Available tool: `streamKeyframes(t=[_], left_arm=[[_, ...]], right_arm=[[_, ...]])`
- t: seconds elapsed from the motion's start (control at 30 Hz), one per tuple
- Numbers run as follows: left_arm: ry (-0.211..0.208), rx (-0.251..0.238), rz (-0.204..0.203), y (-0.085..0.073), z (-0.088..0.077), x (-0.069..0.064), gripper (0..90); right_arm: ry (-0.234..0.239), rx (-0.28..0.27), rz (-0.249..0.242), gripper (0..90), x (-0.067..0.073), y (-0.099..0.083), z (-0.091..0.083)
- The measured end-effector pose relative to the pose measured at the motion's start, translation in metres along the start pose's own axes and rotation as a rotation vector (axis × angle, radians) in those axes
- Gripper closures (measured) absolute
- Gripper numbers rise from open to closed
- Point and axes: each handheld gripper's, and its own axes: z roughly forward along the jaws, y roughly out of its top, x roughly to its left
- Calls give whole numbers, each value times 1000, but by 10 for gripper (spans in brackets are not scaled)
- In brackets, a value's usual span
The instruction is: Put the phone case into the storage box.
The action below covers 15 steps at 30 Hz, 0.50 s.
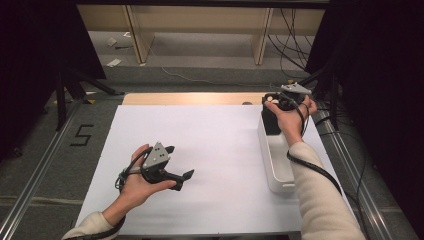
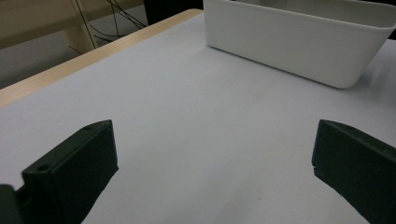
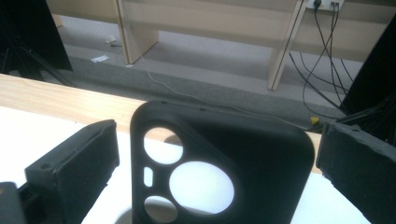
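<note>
A black phone case (image 1: 270, 121) with round camera cut-outs (image 3: 219, 154) stands upright at the far end of the white bin (image 1: 278, 172). My right gripper (image 1: 273, 101) is at that end with the case between its jaws (image 3: 217, 161). A thin gap shows on each side of the case, so the pads are not pressing on it. My left gripper (image 1: 180, 161) rests low over the white tabletop (image 1: 215, 135), left of centre. Its jaws (image 2: 215, 163) stand wide open with nothing between them. The bin (image 2: 299, 46) lies ahead of it.
A bare wooden strip (image 1: 190, 98) runs along the table's far edge. Beyond it are wooden shelf legs (image 1: 137, 35) and loose cables (image 1: 292, 40) on the floor. Black stands and curtains flank both sides.
</note>
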Motion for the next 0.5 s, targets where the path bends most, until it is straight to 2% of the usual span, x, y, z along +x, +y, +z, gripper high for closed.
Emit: streamKeyframes(t=[0.5], left_arm=[[0, 1, -1, 0, 1, 0, 0]], right_arm=[[-1, -34, -1, 4, -3, 8, -10]])
